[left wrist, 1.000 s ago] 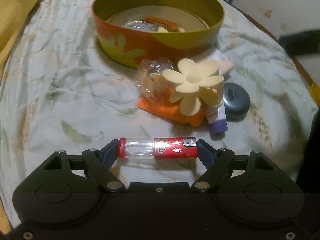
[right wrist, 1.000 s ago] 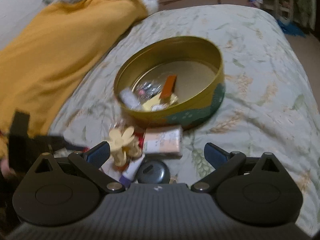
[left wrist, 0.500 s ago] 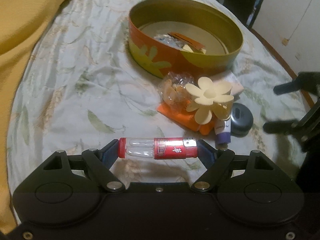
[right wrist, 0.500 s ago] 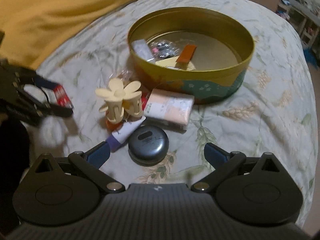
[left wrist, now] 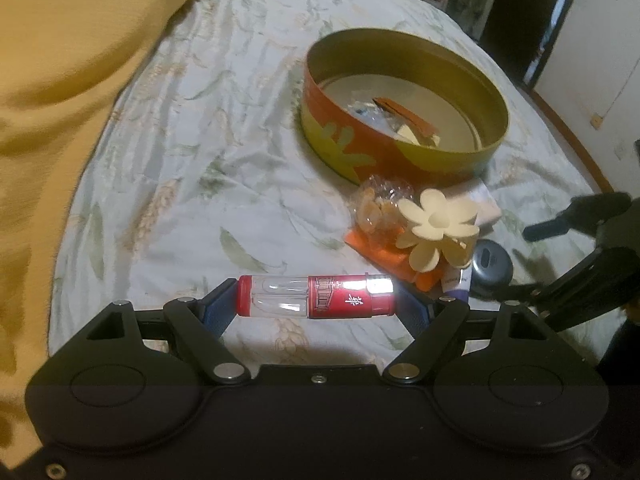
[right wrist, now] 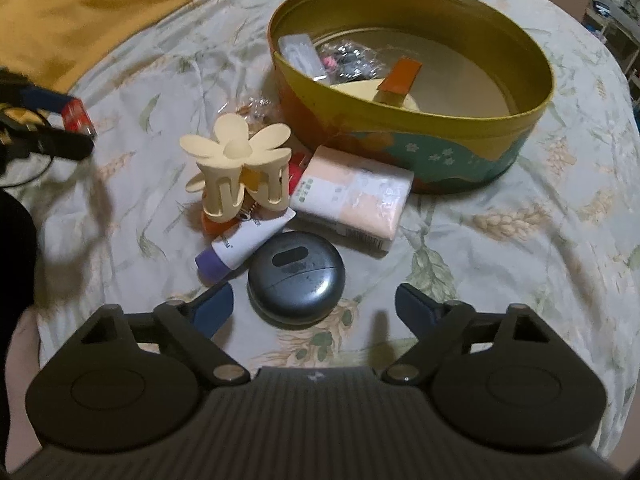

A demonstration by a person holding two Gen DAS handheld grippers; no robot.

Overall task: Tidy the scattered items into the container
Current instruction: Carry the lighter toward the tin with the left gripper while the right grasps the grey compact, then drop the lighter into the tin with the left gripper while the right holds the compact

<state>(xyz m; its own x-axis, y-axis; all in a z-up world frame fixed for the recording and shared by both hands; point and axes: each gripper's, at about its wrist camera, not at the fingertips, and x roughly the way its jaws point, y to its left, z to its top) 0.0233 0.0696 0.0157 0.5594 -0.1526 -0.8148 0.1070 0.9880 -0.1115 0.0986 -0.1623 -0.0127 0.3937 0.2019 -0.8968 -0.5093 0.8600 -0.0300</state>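
My left gripper (left wrist: 316,300) is shut on a red and clear lighter (left wrist: 315,295), held crosswise above the bedspread. The round tin (left wrist: 404,152) stands beyond it to the right, with several small items inside. My right gripper (right wrist: 314,304) hangs over a dark grey round case (right wrist: 296,280); its jaws are closing, and the case lies just ahead of the fingertips, untouched. By the case lie a purple-capped tube (right wrist: 240,246), a cream flower hair clip (right wrist: 240,168) and a pink tissue pack (right wrist: 354,196), all beside the tin (right wrist: 460,160).
A yellow blanket (left wrist: 60,120) covers the left of the bed. An orange packet and a clear wrapped sweet bag (left wrist: 376,204) sit under the clip. The bed's edge and a pale wall (left wrist: 592,60) are at the right.
The left gripper rose with the lighter and swung, so the tin now sits to the right. The right gripper dropped toward the grey case and its jaws narrowed a little.
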